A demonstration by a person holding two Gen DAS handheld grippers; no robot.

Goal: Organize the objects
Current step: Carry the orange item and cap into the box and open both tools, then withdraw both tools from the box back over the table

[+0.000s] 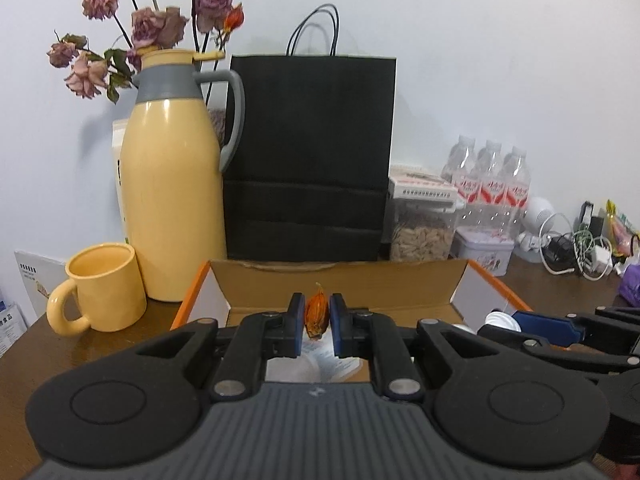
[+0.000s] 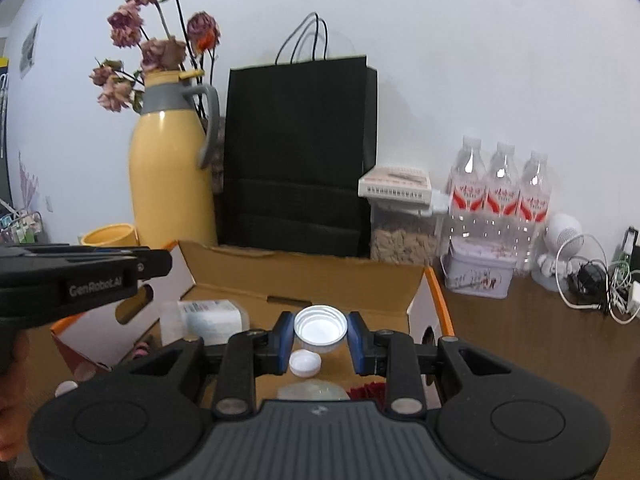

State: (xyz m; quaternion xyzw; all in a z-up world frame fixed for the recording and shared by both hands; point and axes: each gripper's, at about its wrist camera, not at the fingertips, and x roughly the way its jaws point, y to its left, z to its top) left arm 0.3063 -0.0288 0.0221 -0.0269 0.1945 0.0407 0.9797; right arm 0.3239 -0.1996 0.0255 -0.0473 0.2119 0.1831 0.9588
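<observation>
My left gripper is shut on a small orange-brown wrapped candy and holds it over the open cardboard box. My right gripper is shut on a white bottle cap, open side up, also over the box. Below it in the box lie a smaller white cap, a clear plastic packet and a red item. The right gripper also shows at the right edge of the left wrist view. The left gripper body shows at the left of the right wrist view.
Behind the box stand a yellow thermos jug with dried roses, a yellow mug, a black paper bag, a jar of seeds, three water bottles, a tin and tangled cables.
</observation>
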